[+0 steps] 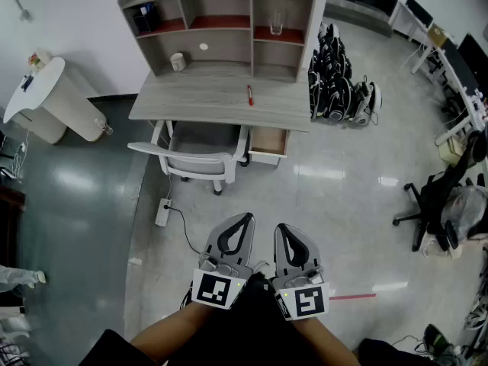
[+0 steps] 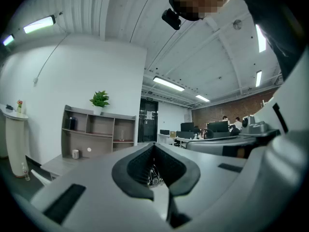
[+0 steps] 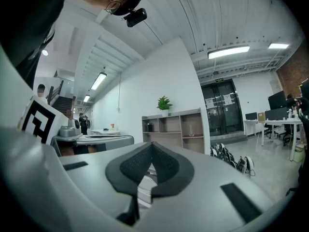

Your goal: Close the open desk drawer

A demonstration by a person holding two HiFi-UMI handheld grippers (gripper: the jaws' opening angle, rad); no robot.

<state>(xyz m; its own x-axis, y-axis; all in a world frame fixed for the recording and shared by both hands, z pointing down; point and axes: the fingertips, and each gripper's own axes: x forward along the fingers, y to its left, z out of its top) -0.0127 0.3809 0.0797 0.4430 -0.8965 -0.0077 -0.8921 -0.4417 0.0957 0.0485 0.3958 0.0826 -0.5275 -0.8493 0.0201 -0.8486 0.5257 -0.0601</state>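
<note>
Desk (image 1: 206,97) stands against white wall (image 1: 69,14), drawer (image 1: 268,143) open.

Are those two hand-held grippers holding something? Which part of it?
Nothing is held. The left hand-held gripper and the right hand-held gripper are both shut and empty, well short of the drawer.

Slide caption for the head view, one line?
Left gripper and right gripper, shut and empty, face the desk with its open drawer.
</note>
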